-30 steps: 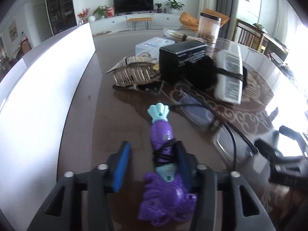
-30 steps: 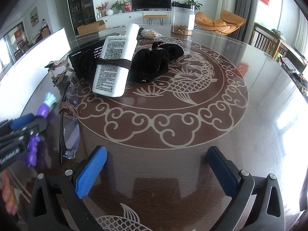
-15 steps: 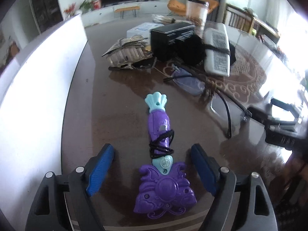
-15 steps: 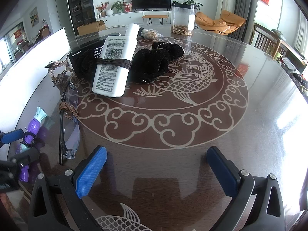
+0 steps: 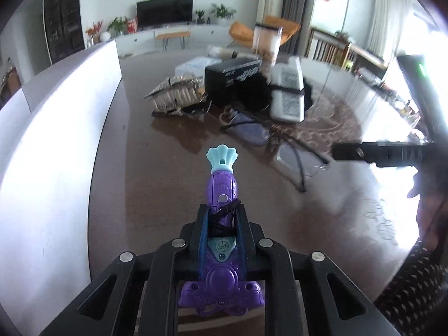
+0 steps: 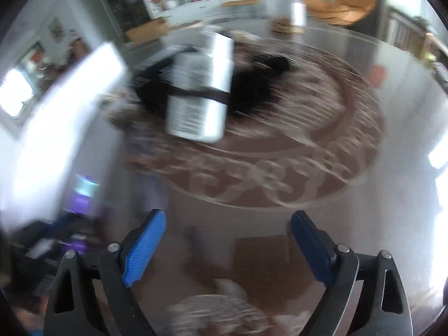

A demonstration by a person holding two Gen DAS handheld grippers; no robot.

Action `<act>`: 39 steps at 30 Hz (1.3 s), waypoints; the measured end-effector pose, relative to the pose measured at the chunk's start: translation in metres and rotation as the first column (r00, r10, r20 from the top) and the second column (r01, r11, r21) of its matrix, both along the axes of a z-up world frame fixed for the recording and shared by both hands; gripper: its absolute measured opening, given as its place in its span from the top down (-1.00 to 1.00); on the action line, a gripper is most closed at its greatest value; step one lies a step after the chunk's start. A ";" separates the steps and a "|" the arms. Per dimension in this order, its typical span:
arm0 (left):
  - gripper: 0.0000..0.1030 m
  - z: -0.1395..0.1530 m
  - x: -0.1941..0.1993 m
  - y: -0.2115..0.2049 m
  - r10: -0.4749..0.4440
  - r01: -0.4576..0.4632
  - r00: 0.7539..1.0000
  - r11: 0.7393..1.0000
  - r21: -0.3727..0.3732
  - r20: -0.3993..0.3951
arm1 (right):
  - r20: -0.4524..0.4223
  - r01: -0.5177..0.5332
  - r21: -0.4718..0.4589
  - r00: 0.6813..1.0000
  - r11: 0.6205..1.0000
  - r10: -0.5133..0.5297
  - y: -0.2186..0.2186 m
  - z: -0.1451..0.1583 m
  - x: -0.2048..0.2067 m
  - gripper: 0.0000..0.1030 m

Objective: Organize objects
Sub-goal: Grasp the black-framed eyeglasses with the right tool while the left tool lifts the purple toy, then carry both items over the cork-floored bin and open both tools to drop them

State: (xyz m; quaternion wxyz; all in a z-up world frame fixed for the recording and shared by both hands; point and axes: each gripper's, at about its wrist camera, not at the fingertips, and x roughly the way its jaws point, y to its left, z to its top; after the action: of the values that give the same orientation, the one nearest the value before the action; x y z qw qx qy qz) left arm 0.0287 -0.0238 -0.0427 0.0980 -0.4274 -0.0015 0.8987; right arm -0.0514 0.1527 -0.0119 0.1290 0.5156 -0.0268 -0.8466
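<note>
A purple toy wand (image 5: 222, 190) with a teal shell tip lies along the dark table, a black hair tie wound round its handle. My left gripper (image 5: 222, 224) is shut on that handle, both blue pads pressed against it. The wand shows as a purple and teal blur (image 6: 82, 196) at the left of the right wrist view, with the left gripper (image 6: 56, 240) around it. My right gripper (image 6: 226, 238) hangs over bare table with nothing between its jaws, which are closing; from the left wrist it shows as a black bar (image 5: 378, 154) at the right.
Behind the wand lie glasses (image 5: 280, 145), a gold claw clip (image 5: 176, 95), a black box (image 5: 232, 79), a black scrunchie (image 5: 254, 92) and a banded white bottle (image 5: 288, 95), also visible as (image 6: 200, 92). A clear jar (image 5: 266, 42) stands further back. A white panel (image 5: 56, 140) borders the left.
The left jaws, wide apart on either side of the wand half a second ago, have closed on its handle. The right gripper has lifted and tilted, its view now blurred, its jaws slightly narrower.
</note>
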 end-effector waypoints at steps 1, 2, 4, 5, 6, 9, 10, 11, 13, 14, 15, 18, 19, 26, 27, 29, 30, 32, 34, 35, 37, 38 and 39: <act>0.66 0.002 0.004 -0.001 -0.002 0.002 1.000 1.000 0.011 -0.016 | 0.003 -0.055 0.020 0.999 0.998 0.055 -0.014 0.008 -0.003 -0.77; 0.66 0.004 0.003 -0.001 -0.003 0.003 1.000 1.000 0.011 -0.022 | 0.017 -0.132 0.068 0.991 0.989 0.131 -0.037 0.014 -0.009 -0.74; 0.66 0.005 0.005 0.000 -0.011 0.011 1.000 1.000 0.026 -0.025 | 0.048 -0.231 0.141 0.973 0.963 0.226 -0.072 0.012 -0.021 -0.46; 0.66 0.006 0.006 0.000 -0.013 0.014 1.000 0.999 0.036 -0.025 | 0.063 -0.255 0.159 0.967 0.954 0.248 -0.084 0.008 -0.027 -0.26; 0.66 0.006 0.006 0.000 -0.016 0.017 1.000 0.999 0.041 -0.026 | 0.079 -0.273 0.176 0.961 0.946 0.263 -0.095 0.002 -0.035 -0.19; 0.66 0.013 0.017 -0.001 -0.019 0.021 0.999 0.998 0.061 -0.040 | 0.117 -0.289 0.186 0.955 0.939 0.271 -0.109 -0.015 -0.047 0.70; 0.66 0.016 0.021 -0.003 -0.022 0.026 0.998 0.997 0.070 -0.051 | 0.117 -0.286 0.177 0.956 0.942 0.268 -0.109 -0.016 -0.046 0.74; 0.66 0.020 0.026 -0.002 -0.023 0.028 0.998 0.997 0.076 -0.059 | 0.110 -0.279 0.163 0.958 0.946 0.263 -0.107 -0.014 -0.045 0.75; 0.66 0.026 0.032 -0.005 -0.027 0.033 0.997 0.995 0.091 -0.076 | 0.093 -0.264 0.156 0.963 0.952 0.252 -0.103 -0.006 -0.037 0.75; 0.66 0.030 0.034 -0.006 -0.029 0.037 0.996 0.994 0.102 -0.082 | 0.077 -0.254 0.163 0.967 0.953 0.245 -0.100 0.000 -0.032 0.75; 0.66 0.035 0.036 -0.008 -0.030 0.040 0.996 0.993 0.115 -0.088 | 0.058 -0.241 0.168 0.970 0.956 0.234 -0.096 0.009 -0.026 0.75; 0.66 0.057 0.042 -0.017 -0.021 0.041 0.993 0.986 0.165 -0.120 | 0.014 -0.207 0.159 0.978 0.965 0.207 -0.088 0.032 -0.017 0.75; 0.66 0.065 0.044 -0.020 -0.016 0.039 0.991 0.983 0.180 -0.130 | 0.003 -0.200 0.152 0.979 0.968 0.202 -0.087 0.039 -0.016 0.75; 0.66 0.146 0.063 -0.100 0.126 -0.070 0.958 0.974 0.217 -0.257 | -0.143 -0.272 -0.011 0.953 0.962 0.267 -0.143 0.129 -0.005 0.75; 0.66 0.152 0.064 -0.114 0.154 -0.102 0.951 0.974 0.202 -0.266 | -0.159 -0.305 -0.052 0.943 0.951 0.294 -0.160 0.141 -0.002 0.75; 0.66 0.161 0.067 -0.149 0.224 -0.184 0.935 0.969 0.165 -0.274 | -0.176 -0.361 -0.119 0.925 0.925 0.338 -0.188 0.155 0.005 0.75; 0.66 0.162 0.068 -0.164 0.254 -0.221 0.928 0.964 0.145 -0.273 | -0.182 -0.399 -0.155 0.911 0.904 0.371 -0.208 0.160 0.009 0.75; 0.66 0.157 0.067 -0.194 0.314 -0.300 0.914 0.949 0.094 -0.257 | -0.178 -0.468 -0.199 0.881 0.861 0.437 -0.247 0.160 0.017 0.75; 0.66 0.147 0.065 -0.221 0.362 -0.358 0.906 0.932 0.061 -0.219 | -0.167 -0.508 -0.192 0.860 0.840 0.482 -0.278 0.153 0.024 0.75; 0.66 0.140 0.064 -0.232 0.383 -0.381 0.902 0.923 0.050 -0.201 | -0.156 -0.525 -0.180 0.850 0.832 0.503 -0.293 0.147 0.027 0.74; 0.66 0.121 0.057 -0.249 0.403 -0.407 0.904 0.913 0.001 -0.144 | -0.127 -0.549 -0.166 0.835 0.819 0.535 -0.319 0.128 0.029 0.68; 0.64 0.111 0.053 -0.257 0.419 -0.424 0.902 0.906 -0.024 -0.104 | -0.108 -0.559 -0.166 0.829 0.812 0.549 -0.331 0.119 0.031 0.45; 0.62 0.102 0.050 -0.264 0.438 -0.441 0.896 0.897 -0.033 -0.072 | -0.085 -0.565 -0.169 0.824 0.807 0.559 -0.341 0.109 0.031 0.23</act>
State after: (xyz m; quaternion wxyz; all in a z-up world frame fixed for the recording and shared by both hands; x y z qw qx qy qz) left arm 0.0789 -0.2879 0.0596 -0.1179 -0.3898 -0.0733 0.9104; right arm -0.0207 -0.1880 0.0972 0.4218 0.4726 0.0497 -0.7722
